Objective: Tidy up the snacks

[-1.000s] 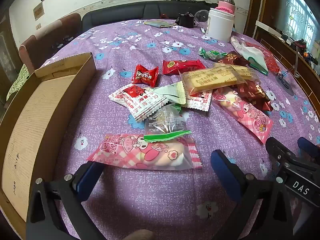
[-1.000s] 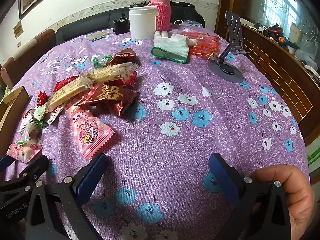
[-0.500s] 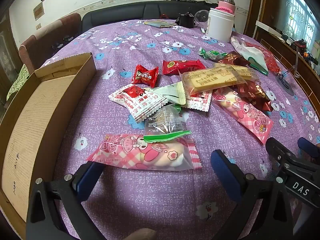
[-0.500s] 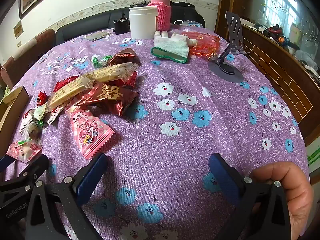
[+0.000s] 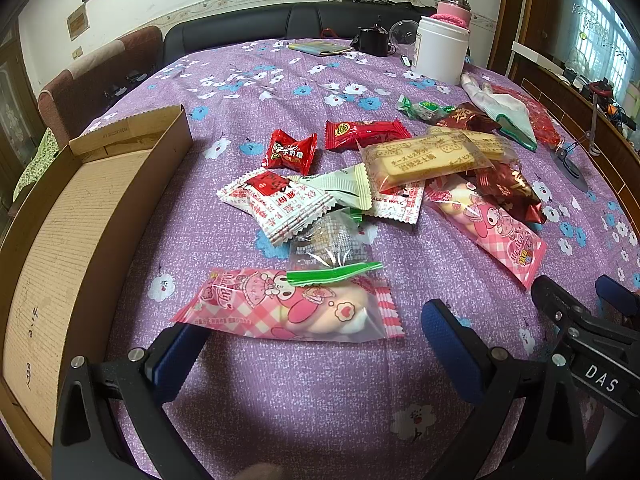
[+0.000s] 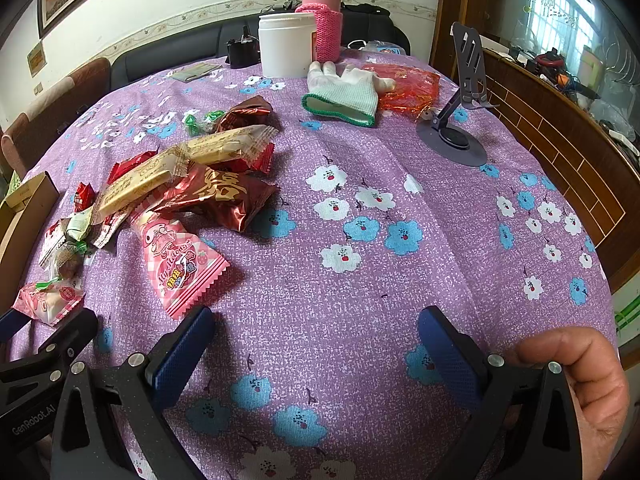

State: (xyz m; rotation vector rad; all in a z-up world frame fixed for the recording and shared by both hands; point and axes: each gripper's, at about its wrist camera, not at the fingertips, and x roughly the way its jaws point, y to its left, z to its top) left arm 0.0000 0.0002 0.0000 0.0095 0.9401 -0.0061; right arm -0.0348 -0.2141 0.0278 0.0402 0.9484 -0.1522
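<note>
Purple floral cloth point(image 5: 320, 400) covers the table where a scatter of snacks lies beside a cardboard box point(image 5: 80, 240). The left gripper point(image 5: 312, 344) hovers low over the cloth with its blue-padded fingers spread wide and nothing between them; a pink checked snack pack point(image 5: 288, 312) lies flat just ahead of the tips, close to the box's long wall. Beyond that pack, a clear packet with a green strip point(image 5: 332, 252), a white and red wrapper point(image 5: 280, 204), a small red candy point(image 5: 290, 152) and a long biscuit pack point(image 5: 432, 158) sit in a loose heap further from the box. The right gripper point(image 6: 316, 340) is likewise spread and empty, resting over bare cloth, with a second pink checked pack point(image 6: 176, 256) near its left finger and a glossy brown packet point(image 6: 224, 196) behind it. A person's hand point(image 6: 580, 384) grips the right tool's frame. A white tub point(image 6: 286, 44), a glove point(image 6: 348, 94) and a phone stand point(image 6: 460, 120) stand far from the box.
</note>
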